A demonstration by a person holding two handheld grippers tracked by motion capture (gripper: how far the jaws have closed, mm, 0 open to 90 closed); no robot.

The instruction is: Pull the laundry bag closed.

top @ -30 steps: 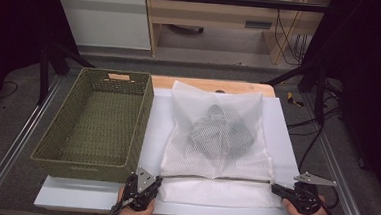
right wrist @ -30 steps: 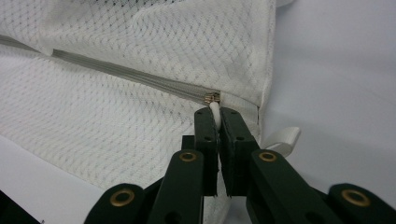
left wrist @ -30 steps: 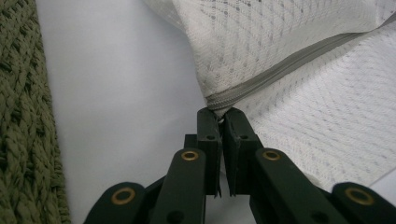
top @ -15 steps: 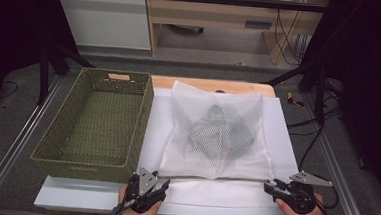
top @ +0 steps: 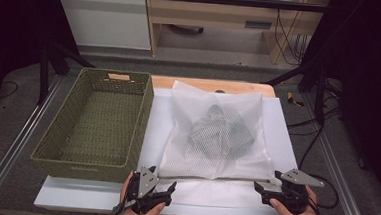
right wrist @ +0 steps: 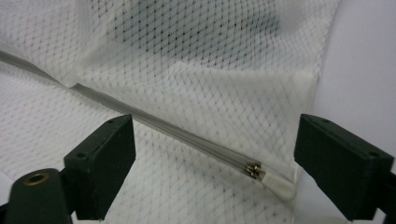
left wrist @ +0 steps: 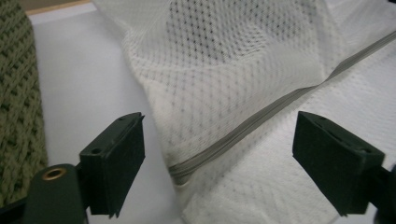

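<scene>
The mesh laundry bag [top: 217,134] lies flat mid-bench, right of the wicker basket [top: 97,122]. Release step: left gripper [top: 166,188] and right gripper [top: 262,188] jaws have just been opening, now spread at the near zipper [right wrist: 187,135] corners, touching nothing. Next: regrasp bag, lift toward basket.

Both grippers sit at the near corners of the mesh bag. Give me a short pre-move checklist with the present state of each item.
1. Left gripper released: ok; its jaws have just been opening and stand wide, with the zipper end lying between them, untouched.
2. Right gripper released: ok; its jaws have just been opening, and the zipper pull lies between them, not pinched.
3. Mesh bag flat on the white sheet: ok.
4. Zipper fully closed: cannot tell; the pull sits at the right end.
5. Dark garment inside the bag: ok.
6. Basket empty beside the bag: ok.
</scene>
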